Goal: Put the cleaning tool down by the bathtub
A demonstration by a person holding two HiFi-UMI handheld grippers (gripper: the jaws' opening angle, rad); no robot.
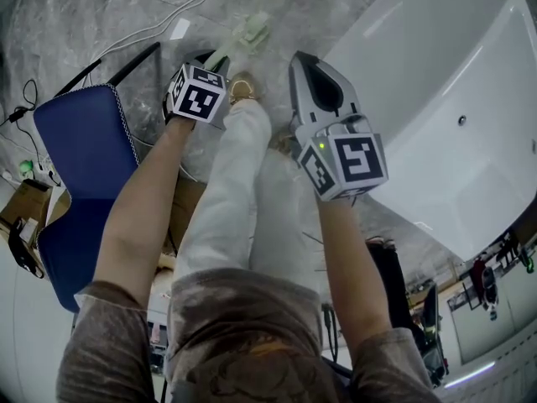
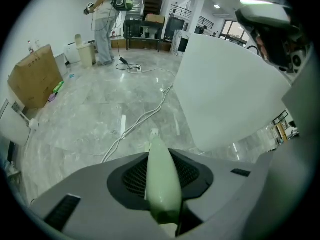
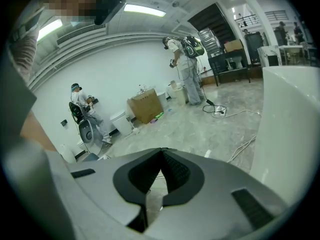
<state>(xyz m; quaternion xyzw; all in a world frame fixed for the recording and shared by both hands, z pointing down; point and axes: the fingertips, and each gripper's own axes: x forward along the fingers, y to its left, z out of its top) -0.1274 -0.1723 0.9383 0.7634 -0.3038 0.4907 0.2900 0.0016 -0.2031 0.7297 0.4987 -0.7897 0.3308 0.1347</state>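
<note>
Left gripper (image 1: 214, 60) clamped the pale green cleaning tool (image 1: 246, 35), its long axis pointing forward off the jaws; bathtub (image 1: 436, 99) lay rightward. Right gripper (image 1: 306, 65), nearer the bathtub, jaws together, empty.

— What have you got there?

— A pale green plastic cleaning tool (image 2: 162, 184). It has a smooth, rounded handle that narrows to a small whitish head at the far end. My left gripper (image 1: 214, 57) is clamped on the handle, so the tool juts straight out ahead of the jaws.

— And the tub?

— The white glossy bathtub (image 1: 453, 99) stands just to my right. The tool's head is near its corner, not touching.
</note>
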